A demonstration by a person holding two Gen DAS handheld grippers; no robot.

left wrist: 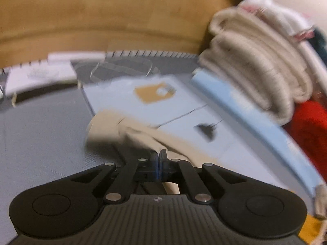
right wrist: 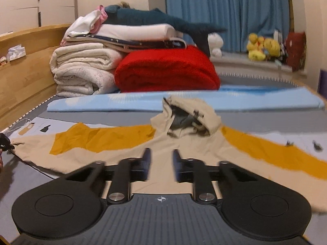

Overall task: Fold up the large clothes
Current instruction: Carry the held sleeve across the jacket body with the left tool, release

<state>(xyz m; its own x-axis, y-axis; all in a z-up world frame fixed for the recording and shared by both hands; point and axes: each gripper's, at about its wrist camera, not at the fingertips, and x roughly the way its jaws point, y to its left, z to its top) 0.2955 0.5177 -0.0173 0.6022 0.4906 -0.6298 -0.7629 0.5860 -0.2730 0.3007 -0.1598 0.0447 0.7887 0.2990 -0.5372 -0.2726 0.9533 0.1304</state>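
The hooded jacket (right wrist: 184, 143) lies spread flat on the grey bed (right wrist: 81, 183), beige in the body with mustard bands along both sleeves and pale blue-grey toward the cuffs, its hood (right wrist: 188, 116) standing crumpled at twelve o'clock from the right tool (right wrist: 161, 163). I'd say the folding has barely begun: both sleeves are stretched straight out to either side, at nine and three o'clock, and I can see no fold in the body; everything is left to do, sleeves inward first, I would guess, then the body doubled over. The left tool (left wrist: 158, 155) has its jaws pinched together on a beige edge of the jacket, near the sleeve end by the look of it, the cloth bunching just ahead of the tips. The right tool hangs over the chest with its jaws narrow but apart, gripping nothing as far as I can tell. The right view gives the whole layout: the stack of folded white quilts (right wrist: 85, 67), the red blanket (right wrist: 167, 69) and the blue curtain (right wrist: 224, 14) beyond. It catches the left tool only as a dark speck at nine o'clock on the sleeve end. The left view, blurred, alone shows the pinch up close, plus the small mustard patch (left wrist: 152, 92) on the pale sleeve fabric.
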